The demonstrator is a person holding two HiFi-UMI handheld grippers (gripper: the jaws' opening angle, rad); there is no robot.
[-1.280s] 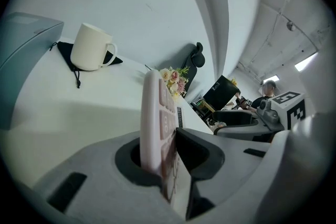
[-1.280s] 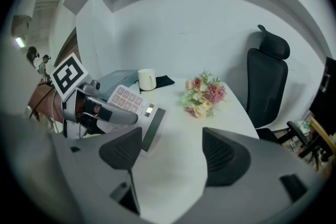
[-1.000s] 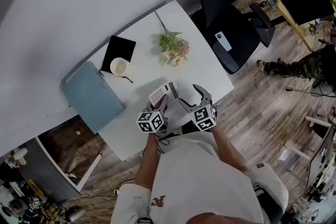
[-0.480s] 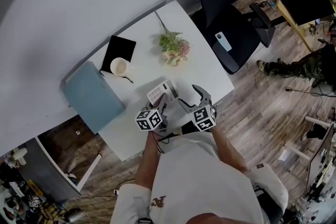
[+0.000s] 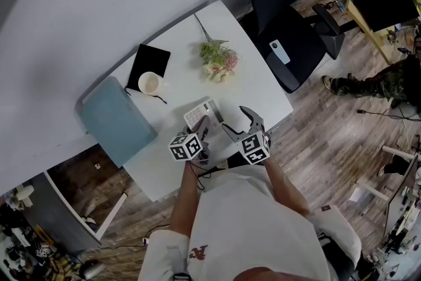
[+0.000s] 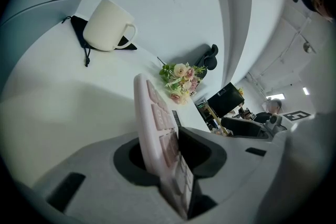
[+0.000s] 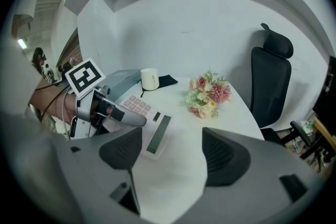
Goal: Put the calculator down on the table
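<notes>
Release step. Calculator (image 5: 199, 114) lies flat on table (image 5: 253, 85), at 6 o'clock from the flowers (image 5: 218, 62). Left gripper (image 5: 204, 123): jaws have just been opening, now narrowly parted, calculator between them, seemingly unclamped. Right gripper (image 5: 235, 120): wide apart, empty. Next: widen further, then back off toward 6 o'clock without dragging it.

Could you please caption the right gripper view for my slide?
Left gripper, jaws just opening around the calculator resting on the white table; right gripper open, empty.
</notes>
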